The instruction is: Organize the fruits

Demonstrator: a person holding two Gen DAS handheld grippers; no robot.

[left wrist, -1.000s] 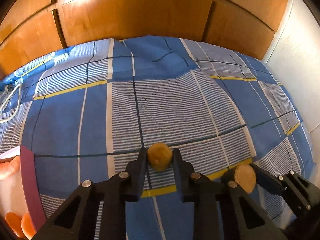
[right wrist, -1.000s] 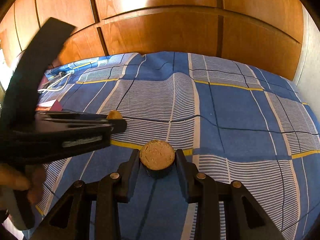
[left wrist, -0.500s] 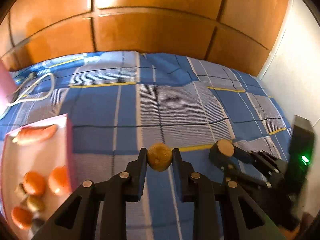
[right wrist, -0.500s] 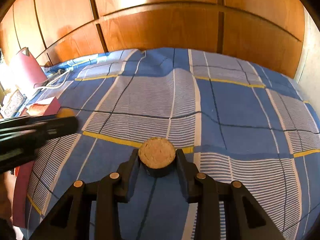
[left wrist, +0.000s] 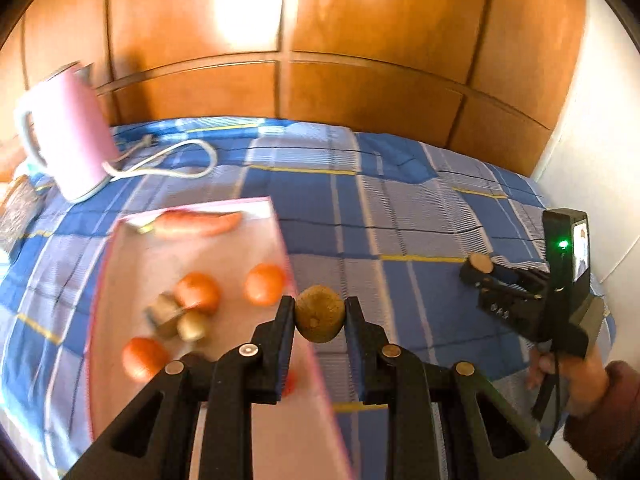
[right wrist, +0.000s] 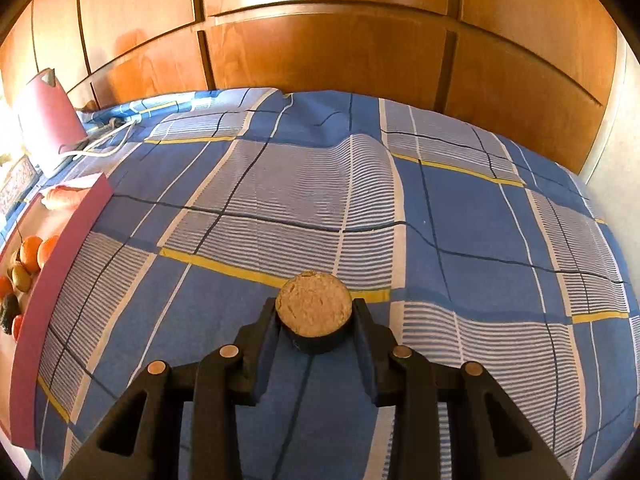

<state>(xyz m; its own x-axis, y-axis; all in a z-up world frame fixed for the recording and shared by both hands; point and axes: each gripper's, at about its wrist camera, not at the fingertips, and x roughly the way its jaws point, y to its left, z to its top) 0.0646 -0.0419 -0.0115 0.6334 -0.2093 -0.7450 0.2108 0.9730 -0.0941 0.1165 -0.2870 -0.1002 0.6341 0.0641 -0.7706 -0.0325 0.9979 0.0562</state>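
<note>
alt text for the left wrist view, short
The left gripper clamps a brown kiwi above the edge of a pink tray holding oranges and a carrot on a blue checked bedspread; the right gripper holds another piece at right.

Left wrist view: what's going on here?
A person holds a gripper in each hand over a bed with a blue checked sheet. The left gripper is shut on a brown kiwi at the edge of a pink tray holding oranges and a carrot. The right gripper clamps a half fruit, cut face up.
</note>
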